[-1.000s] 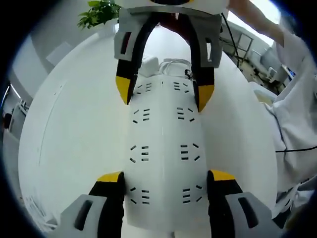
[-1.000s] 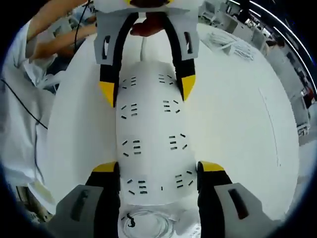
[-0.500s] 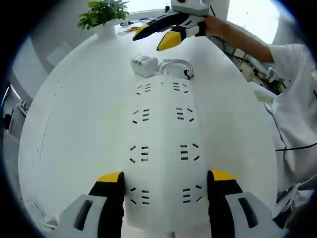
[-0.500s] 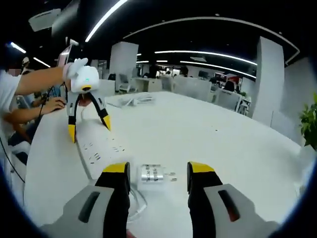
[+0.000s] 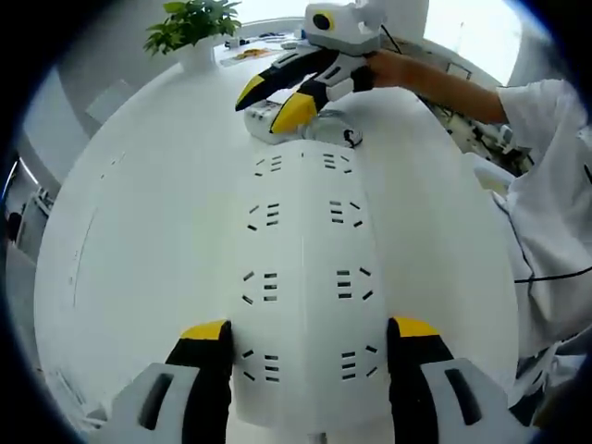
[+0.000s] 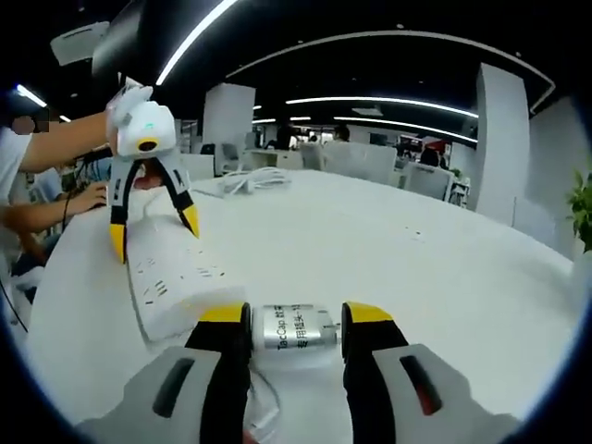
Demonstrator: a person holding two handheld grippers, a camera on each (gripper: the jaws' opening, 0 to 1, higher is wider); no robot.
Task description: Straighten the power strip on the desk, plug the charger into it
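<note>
My left tool (image 5: 310, 335) straddles the white power strip (image 5: 303, 268) on the bench (image 5: 139, 213), jaws open; my right tool (image 6: 296, 319) closes around the charger (image 6: 296, 326).

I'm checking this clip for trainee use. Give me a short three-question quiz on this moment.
1. True or false: the charger sits between the right tool's jaws.
2. What does the left tool straddle? A) power strip B) plant C) coiled cable
3. Fill in: the desk is coloured ____.

Key: 1 true; 2 A; 3 white.
</note>
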